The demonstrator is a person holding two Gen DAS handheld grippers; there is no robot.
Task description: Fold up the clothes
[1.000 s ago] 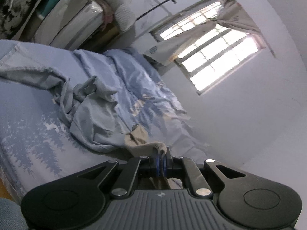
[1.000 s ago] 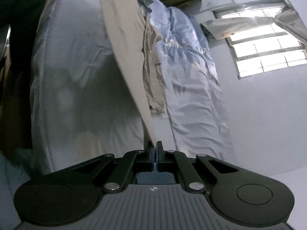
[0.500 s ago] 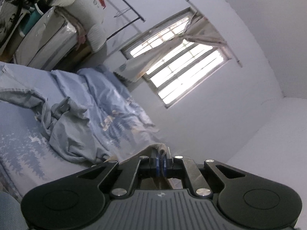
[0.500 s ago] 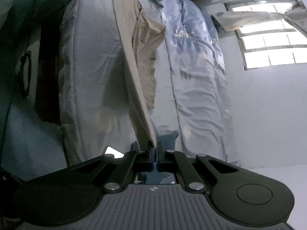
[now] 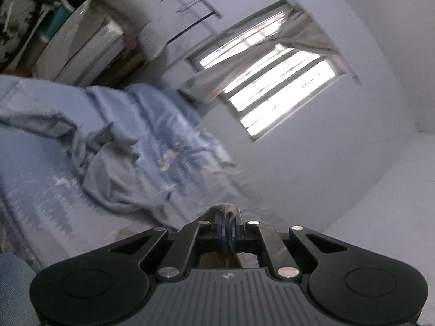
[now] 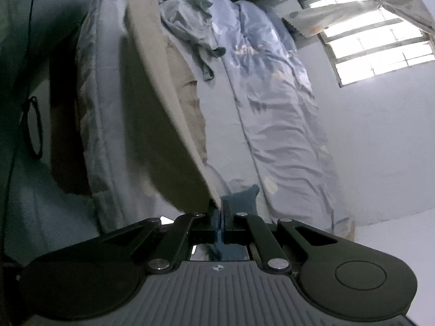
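My left gripper [image 5: 227,218] is shut on a bunched corner of the beige garment [image 5: 224,207], held above the bed. My right gripper [image 6: 219,212] is shut on another edge of the same beige garment [image 6: 163,125], which stretches taut away from the jaws as a long panel and hangs over the bed's side. A crumpled grey-blue garment [image 5: 108,171] lies on the bed beyond the left gripper; it also shows in the right wrist view [image 6: 190,24].
The bed [image 6: 285,125] has a wrinkled blue patterned sheet. A barred window with a curtain [image 5: 274,81] is in the far wall. Stacked bedding and clutter [image 5: 78,43] stand behind the bed's head. A dark cable loop [image 6: 34,127] hangs at left.
Both grippers stayed shut on the beige garment. The right one pulled back and up, spreading the panel wider. The left view tipped back down toward the bed, with motion blur.
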